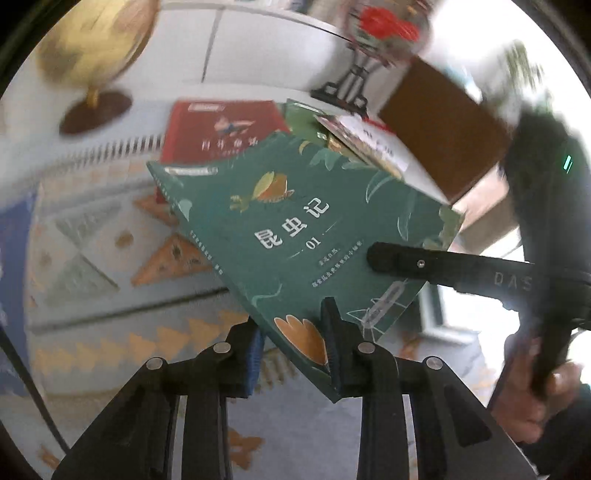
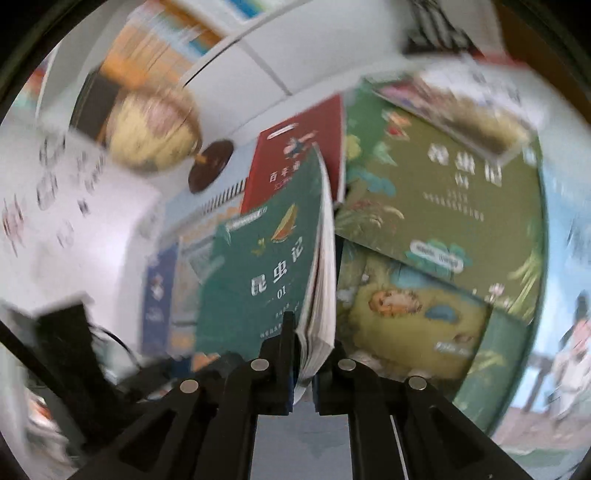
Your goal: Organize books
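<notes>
at the far left of the left wrist view a yellow globe [image 1: 94, 44] on a dark round base was seen standing on the patterned cloth of the table [image 1: 110, 236], well apart from the handling. next to it a red book [image 1: 221, 129] lay flat, partly covered by the dark green book [image 1: 295, 236] that was held up above the table, tilted, with its cover turned to the camera. the green book was pinched at its lower corner by the left hand-held gripper [image 1: 295, 354], one finger behind the cover and one in front, a grip judged to have been taken to steady the volume while it was carried. further right, the cover was crossed by a finger of the right hand-held gripper [image 1: 384, 256], and a brown board [image 1: 443, 133] and a red-topped ornament on a black stand [image 1: 388, 29] were seen behind.

in the right wrist view, the same green book [image 2: 266, 258] was seen nearly edge-on, its page block clamped at the bottom by the right hand-held gripper [image 2: 304, 354]. a two-handed hold was thus shown, presumably so that the book could be lifted clear of the untidy pile. to its right an olive-green book [image 2: 443, 184] and a yellow-covered book [image 2: 417, 314] were left overlapping, not yet sorted.
</notes>
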{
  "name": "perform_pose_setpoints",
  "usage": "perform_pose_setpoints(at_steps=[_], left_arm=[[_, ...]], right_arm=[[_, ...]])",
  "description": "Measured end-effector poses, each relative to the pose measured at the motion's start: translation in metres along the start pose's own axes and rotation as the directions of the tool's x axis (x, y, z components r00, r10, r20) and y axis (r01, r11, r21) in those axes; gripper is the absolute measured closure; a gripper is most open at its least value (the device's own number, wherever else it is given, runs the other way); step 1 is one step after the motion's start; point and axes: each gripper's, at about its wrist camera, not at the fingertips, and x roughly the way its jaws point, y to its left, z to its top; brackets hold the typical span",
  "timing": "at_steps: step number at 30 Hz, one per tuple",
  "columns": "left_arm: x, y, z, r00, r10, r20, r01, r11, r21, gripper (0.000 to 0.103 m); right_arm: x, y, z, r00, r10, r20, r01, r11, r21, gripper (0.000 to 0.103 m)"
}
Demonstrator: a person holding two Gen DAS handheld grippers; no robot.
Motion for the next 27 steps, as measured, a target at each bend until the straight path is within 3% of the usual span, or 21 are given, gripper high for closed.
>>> perform_pose_setpoints(at_steps=[2, 4, 9, 14, 23, 27], left_arm=[[-0.003, -0.003, -0.003, 1.000, 0.024, 0.004, -0.025, 0.999, 0.034, 0.077], [-0.009, -0.002, -0.008, 0.999, 0.037, 0.024, -0.037, 0.999, 0.035, 0.077], [-0.042, 0.003, -0.017, 0.992, 0.072, 0.101, -0.075, 0.997, 0.028, 0.077], [-0.085, 0.023, -0.025, 0.979, 0.133, 0.157, -0.138, 0.990, 0.026, 0.077], [-0.160, 0.118, -0.039, 0.940, 0.262, 0.219, -0.263, 0.964, -0.023, 0.077], [-0.171, 0.170, -0.043, 0.935, 0.283, 0.213, -0.282, 0.959, -0.036, 0.077]], right_arm=[[0.000, 0.015, -0.006, 0.997, -0.071, 0.015, 0.072, 0.991, -0.110, 0.095], [-0.001, 0.025, -0.013, 0.995, -0.091, 0.028, 0.094, 0.977, -0.191, 0.094], [-0.011, 0.045, -0.030, 0.996, -0.054, 0.067, 0.073, 0.943, -0.325, 0.092], [-0.013, 0.093, -0.039, 0.994, -0.004, 0.106, 0.048, 0.906, -0.421, 0.092], [0.021, 0.225, -0.056, 0.987, 0.060, 0.152, 0.024, 0.866, -0.500, 0.090], [0.055, 0.272, -0.063, 0.986, 0.067, 0.151, 0.016, 0.870, -0.493, 0.090]])
